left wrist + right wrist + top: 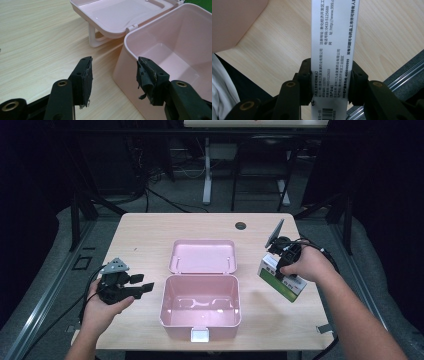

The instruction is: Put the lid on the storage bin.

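A pink plastic box (200, 306) stands open at the table's middle, its lid (202, 256) laid back behind it; the inside looks bare. My right gripper (283, 261) is shut on a white and green carton (282, 281), lifted off the table to the right of the box. In the right gripper view the carton (334, 50) runs up between both pads, its printed white side facing the camera. My left gripper (148, 287) rests open just left of the box. The left gripper view has its jaws (113, 75) apart, the box's near corner (130, 75) between them, untouched.
A round cable hole (240, 225) sits near the table's far edge. Bare wood lies left of the box and along the far side. The table's right edge (312, 285) is close under the right hand. Dark floor, cables and a desk frame lie beyond.
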A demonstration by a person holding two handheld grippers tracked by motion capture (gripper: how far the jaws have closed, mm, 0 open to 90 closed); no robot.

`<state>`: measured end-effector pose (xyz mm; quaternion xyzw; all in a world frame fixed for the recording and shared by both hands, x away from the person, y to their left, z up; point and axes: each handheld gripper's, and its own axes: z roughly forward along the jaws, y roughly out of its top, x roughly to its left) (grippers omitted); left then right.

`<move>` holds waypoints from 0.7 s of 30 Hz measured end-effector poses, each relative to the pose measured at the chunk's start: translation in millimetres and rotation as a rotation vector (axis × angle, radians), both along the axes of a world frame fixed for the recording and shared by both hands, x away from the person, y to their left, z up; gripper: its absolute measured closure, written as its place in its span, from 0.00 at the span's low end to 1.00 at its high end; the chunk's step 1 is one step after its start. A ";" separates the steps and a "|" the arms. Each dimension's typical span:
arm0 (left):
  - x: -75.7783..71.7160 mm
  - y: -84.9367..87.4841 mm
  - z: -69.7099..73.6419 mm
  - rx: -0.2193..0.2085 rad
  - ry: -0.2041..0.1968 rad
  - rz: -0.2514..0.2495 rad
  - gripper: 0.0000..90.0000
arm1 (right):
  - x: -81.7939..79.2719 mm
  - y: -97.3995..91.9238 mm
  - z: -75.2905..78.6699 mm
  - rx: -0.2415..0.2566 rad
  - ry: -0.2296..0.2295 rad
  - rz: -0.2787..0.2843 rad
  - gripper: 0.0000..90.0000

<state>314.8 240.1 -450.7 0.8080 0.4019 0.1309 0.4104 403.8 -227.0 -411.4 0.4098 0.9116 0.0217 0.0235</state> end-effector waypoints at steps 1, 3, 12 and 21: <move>-0.1 0.1 0.0 -0.003 0.000 0.001 0.52 | -0.5 0.5 1.8 -0.004 0.001 0.000 0.68; -0.1 0.7 0.3 -0.006 0.006 -0.001 0.52 | -2.1 1.5 5.7 -0.001 -0.005 0.008 0.68; -0.1 1.5 0.6 -0.005 0.003 -0.001 0.52 | -9.4 8.9 19.6 -0.013 -0.010 0.048 0.68; 0.4 2.0 -0.5 -0.007 0.001 0.009 0.52 | -19.2 21.5 34.9 -0.005 -0.034 0.120 0.68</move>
